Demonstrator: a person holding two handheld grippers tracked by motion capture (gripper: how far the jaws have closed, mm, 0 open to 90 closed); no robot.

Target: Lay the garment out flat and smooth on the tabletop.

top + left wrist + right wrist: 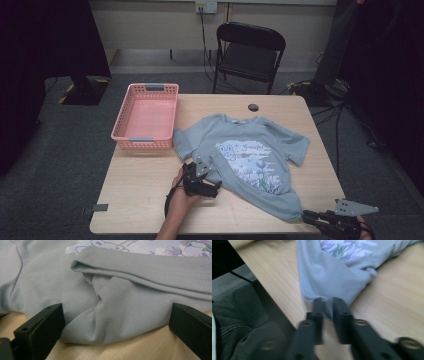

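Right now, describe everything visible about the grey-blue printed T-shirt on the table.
The grey-blue short-sleeved T-shirt lies front up and askew on the light wooden table, beside the pink plastic basket. It looks like soft knit, with a lilac flower print on the chest. Both sleeves are spread; its near side is rumpled and folded over. The left gripper stands open around that folded edge. The right gripper pinches the hem corner near the table's front edge.

Clearance: bench (150,195), near-left corner bare.
You have free passage there; the pink basket (146,116) blocks the far left, the grey T-shirt (240,160) covers centre, a small dark disc (253,107) sits far-side.
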